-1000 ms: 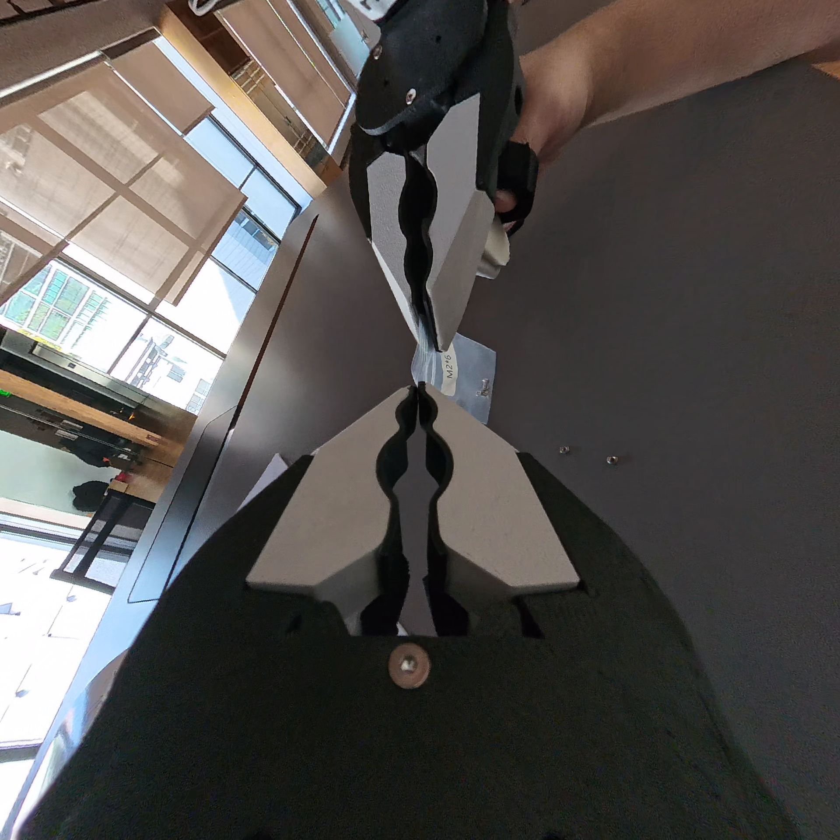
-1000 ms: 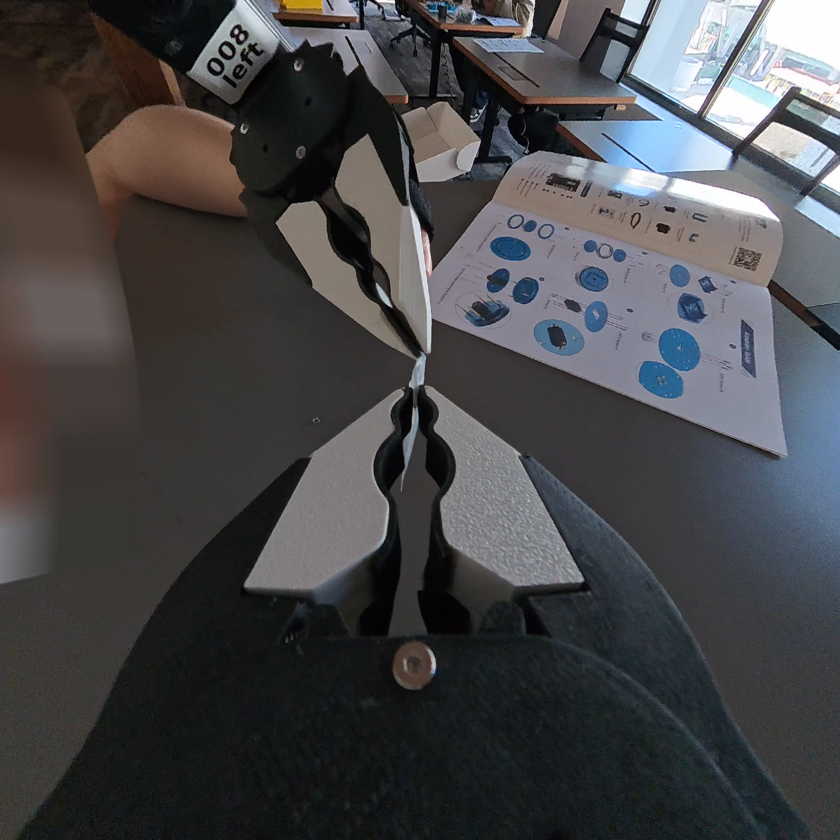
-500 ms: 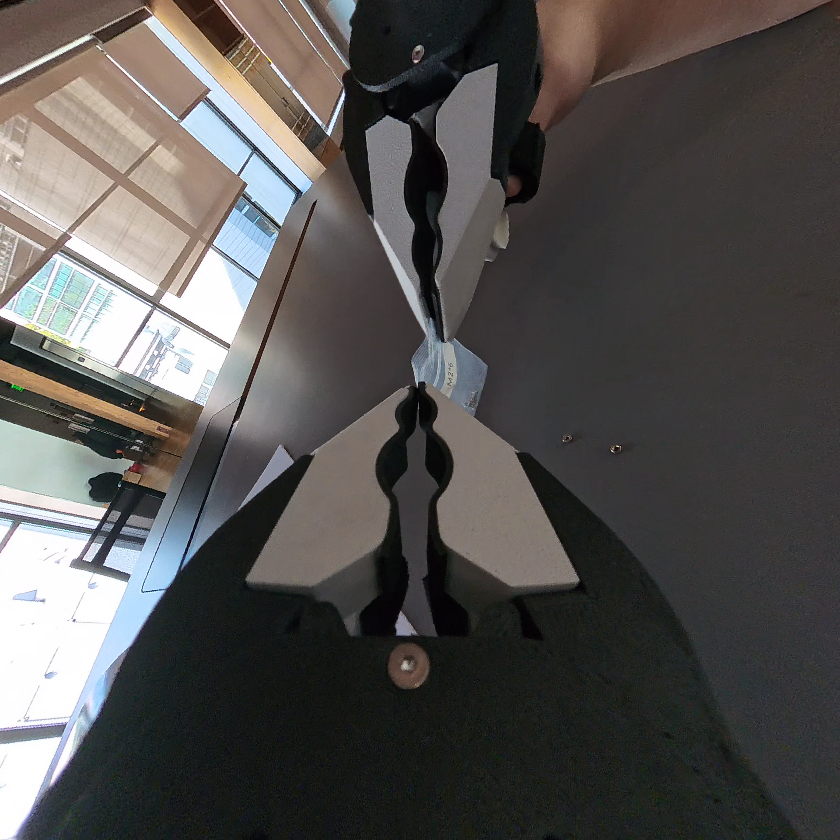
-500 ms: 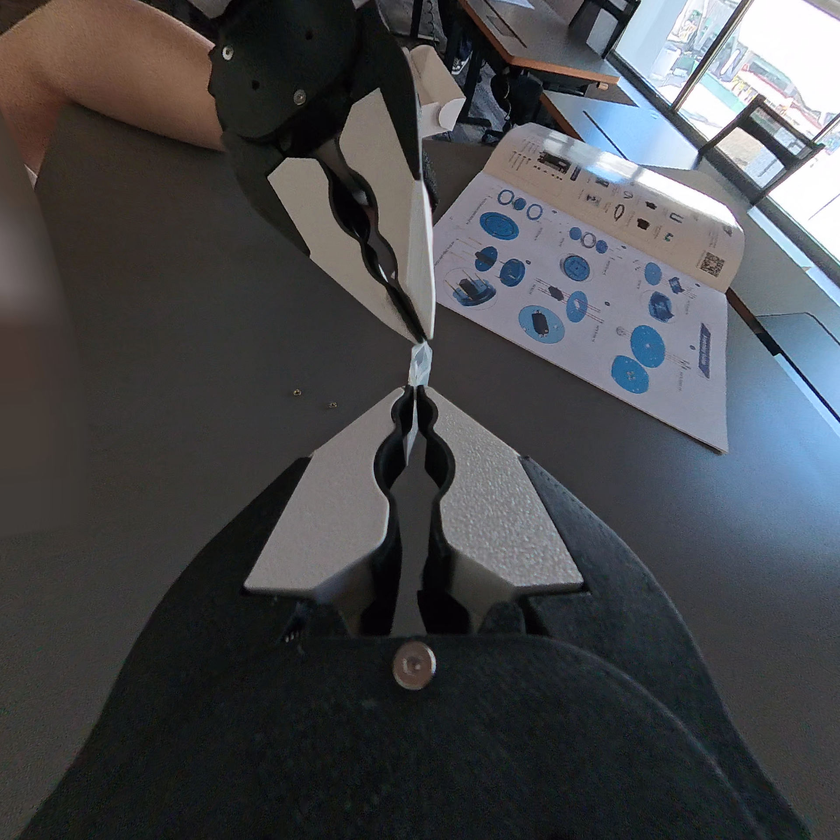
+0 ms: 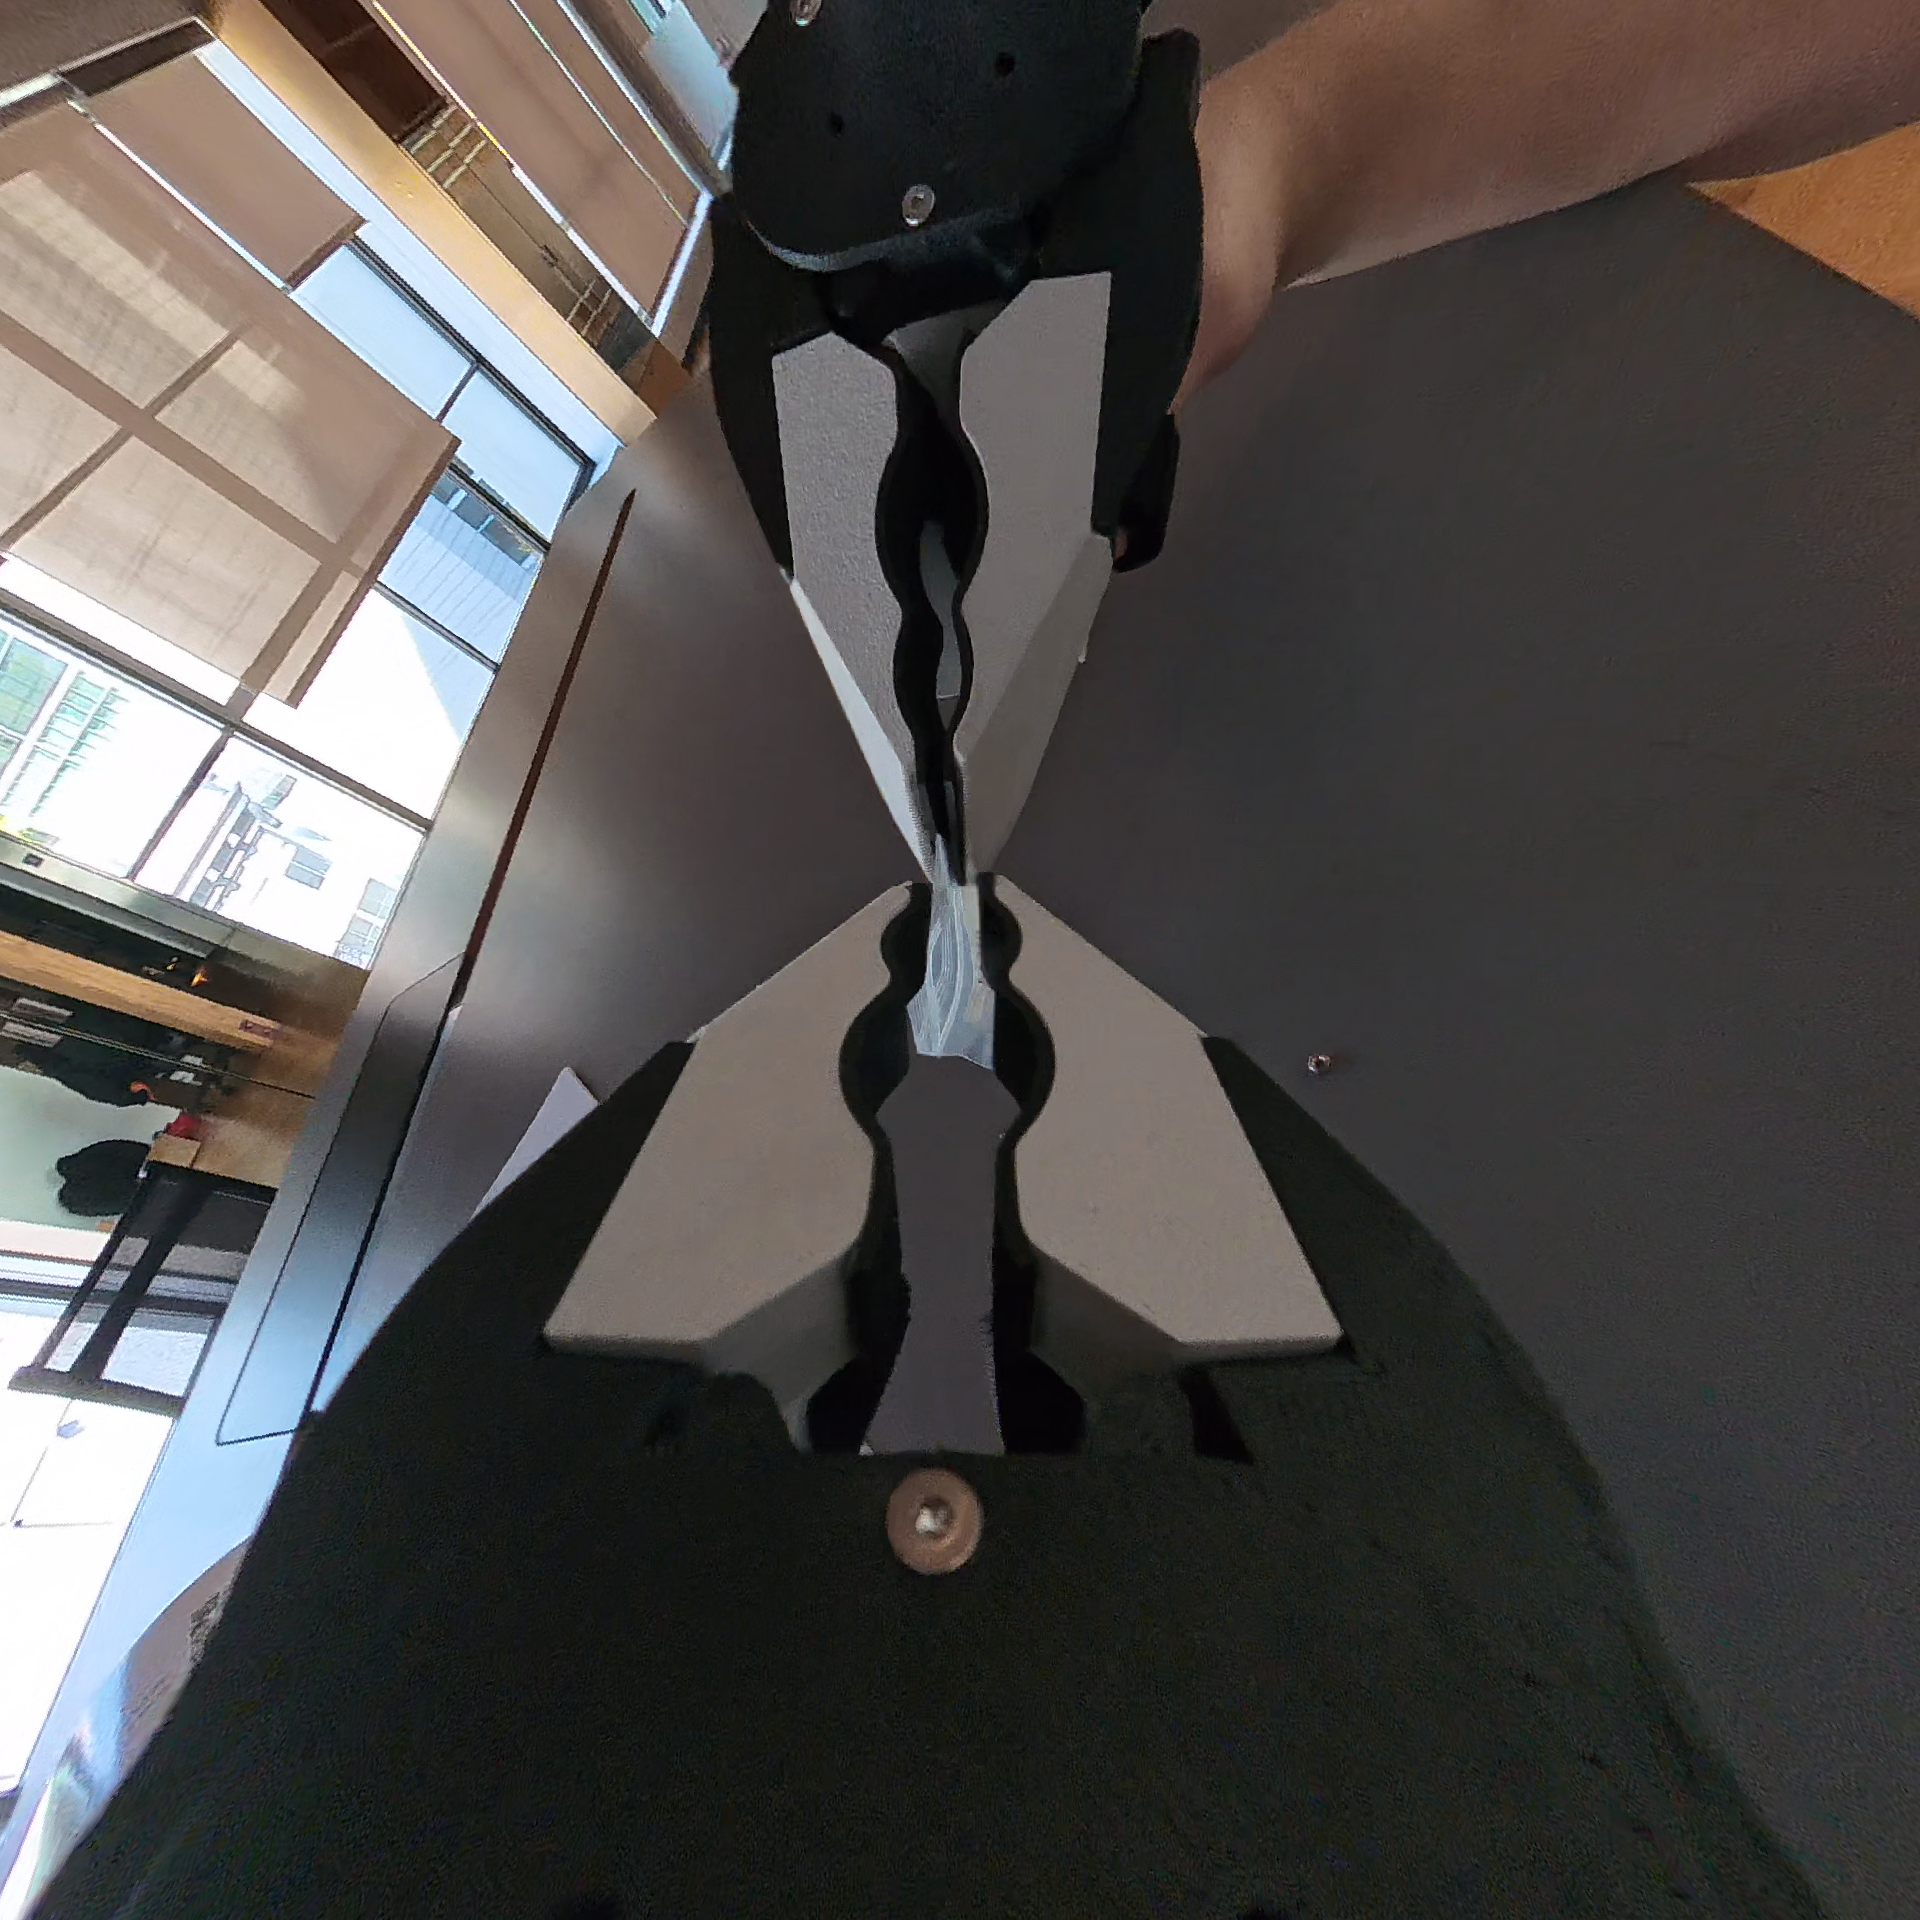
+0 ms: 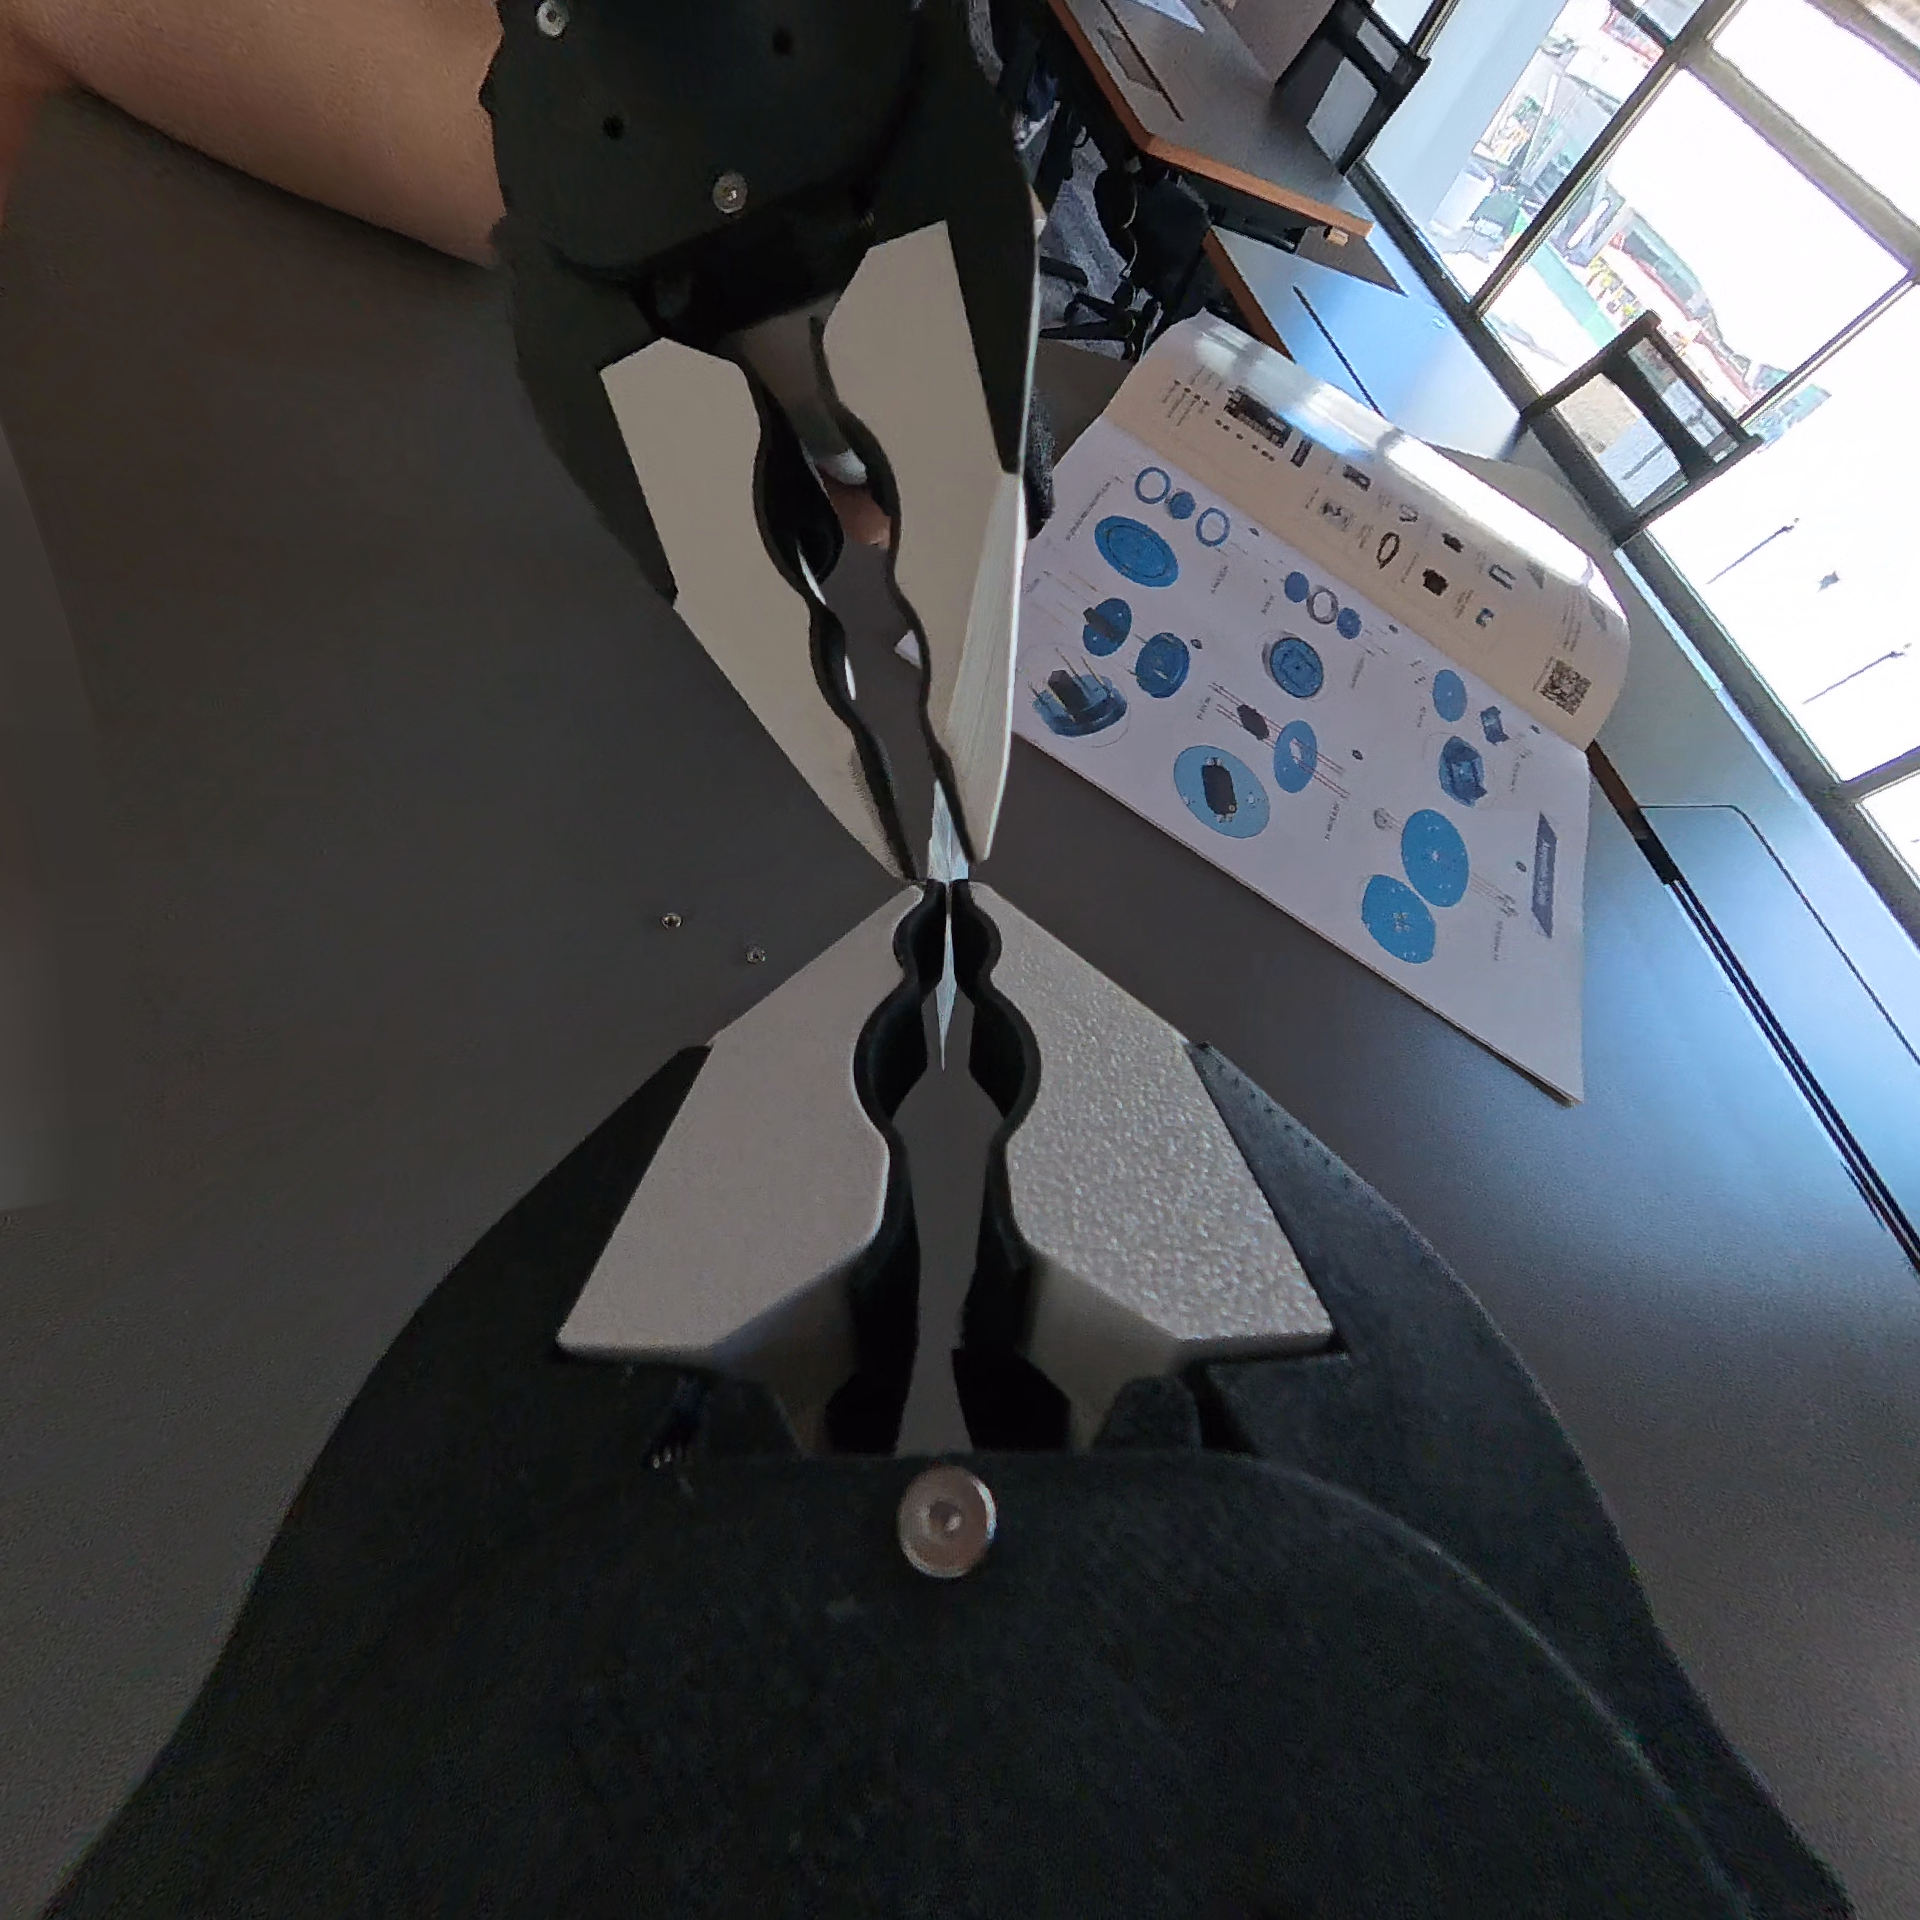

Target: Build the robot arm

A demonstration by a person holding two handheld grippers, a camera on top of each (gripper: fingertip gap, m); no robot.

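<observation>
A small clear plastic zip bag (image 5: pixel 951 987) hangs above a dark grey table (image 5: pixel 1558 727), between two grippers that meet tip to tip. My right gripper (image 6: pixel 943 891) is shut on the bag's edge, which shows as a thin sliver (image 6: pixel 944 997) between its fingers. In the left wrist view the right gripper (image 5: pixel 940 831) comes down from above, pinching the bag's top. My left gripper (image 5: pixel 948 891) is slightly open, and the bag lies in the gap against its right finger. It also shows in the right wrist view (image 6: pixel 943 857), jaws a little apart.
A large printed sheet with blue diagrams (image 6: pixel 1351 675) lies on the table to the right. Small metal nuts (image 6: pixel 672 918) (image 6: pixel 755 951) (image 5: pixel 1320 1062) lie loose on the table. A person's forearm (image 6: pixel 260 156) reaches in behind the left gripper. Windows and other desks are beyond.
My left gripper's jaws have parted a little; earlier they were shut on the bag. The grippers have turned and drawn closer, and the bag now sits deeper between the left fingers.
</observation>
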